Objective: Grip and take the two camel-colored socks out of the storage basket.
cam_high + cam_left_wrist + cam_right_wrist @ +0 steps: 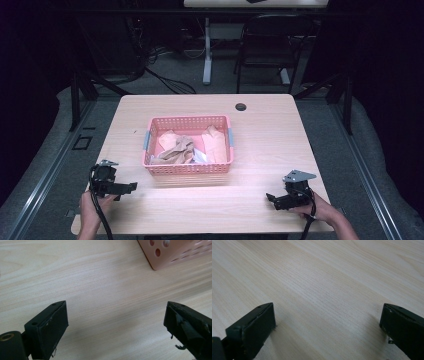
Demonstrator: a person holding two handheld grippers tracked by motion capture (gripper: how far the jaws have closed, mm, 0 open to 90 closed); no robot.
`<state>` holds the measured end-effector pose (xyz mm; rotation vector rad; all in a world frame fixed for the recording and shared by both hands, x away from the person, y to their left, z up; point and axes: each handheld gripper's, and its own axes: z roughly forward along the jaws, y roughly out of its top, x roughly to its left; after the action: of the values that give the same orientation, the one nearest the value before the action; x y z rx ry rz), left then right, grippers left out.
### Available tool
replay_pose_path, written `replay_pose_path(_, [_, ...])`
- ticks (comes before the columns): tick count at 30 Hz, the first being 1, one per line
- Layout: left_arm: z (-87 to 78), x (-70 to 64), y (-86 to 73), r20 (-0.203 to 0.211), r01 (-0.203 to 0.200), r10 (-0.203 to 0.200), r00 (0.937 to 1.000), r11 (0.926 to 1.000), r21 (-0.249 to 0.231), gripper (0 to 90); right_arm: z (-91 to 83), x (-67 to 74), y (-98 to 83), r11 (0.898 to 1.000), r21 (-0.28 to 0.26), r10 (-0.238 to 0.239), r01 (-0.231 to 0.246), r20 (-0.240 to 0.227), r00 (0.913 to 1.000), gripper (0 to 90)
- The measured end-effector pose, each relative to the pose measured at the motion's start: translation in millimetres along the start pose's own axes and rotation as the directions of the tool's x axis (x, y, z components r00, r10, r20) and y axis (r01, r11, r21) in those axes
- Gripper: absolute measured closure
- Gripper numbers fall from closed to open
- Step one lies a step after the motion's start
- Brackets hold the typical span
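Item 1, left gripper [131,187]: a hand is gripping it low over the table [260,150], near the front edge, jaws pointing toward the middle. In the left gripper view its fingers [47,330] are standing released and wide apart, with bare wood between them.

Item 2, right gripper [270,197]: a hand is holding it low at the other side, jaws pointing inward toward the left one. Its fingers [253,331] are likewise spread and grasping nothing.

Item 3, pink basket [188,168]: sitting beyond and between both sets of fingertips, nearer the left ones, and holding crumpled tan cloths [177,149]. No readable writing is showing.
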<state>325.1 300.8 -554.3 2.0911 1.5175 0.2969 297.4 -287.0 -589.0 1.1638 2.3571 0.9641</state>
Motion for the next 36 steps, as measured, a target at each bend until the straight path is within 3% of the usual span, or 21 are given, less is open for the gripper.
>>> replay_pose_path(8, [2.7,0.1,3.2,0.047,-0.024,0.023,0.9986,0.9995,0.023,5.5,0.0,-0.1,0.0,1.000,0.000,0.000,0.000,-0.001,1.0000,0.0])
replay_pose_path(17, [-3.5,-3.5,6.4,0.038,-0.063,0.062,0.9973,0.9975,0.032,4.7,0.5,-0.1,0.0,1.000,-0.004,-0.001,0.001,-0.002,1.0000,0.0])
replay_pose_path(26, [-21.4,-5.4,18.6,0.049,-0.078,0.079,0.9957,0.9967,-0.022,0.3,0.4,-0.1,0.0,1.000,-0.003,-0.001,0.001,-0.002,1.0000,0.0])
replay_pose_path(33, [-36.5,-11.1,31.9,0.061,-0.112,0.117,0.9913,0.9906,-0.079,0.1,0.4,-0.1,0.0,1.000,-0.002,-0.002,0.002,-0.002,1.0000,0.0])
replay_pose_path(36, [-41.2,-8.4,35.8,0.070,-0.102,0.109,0.9915,0.9897,-0.101,0.1,0.4,-0.1,0.0,1.000,-0.002,-0.002,0.002,-0.002,1.0000,0.0])
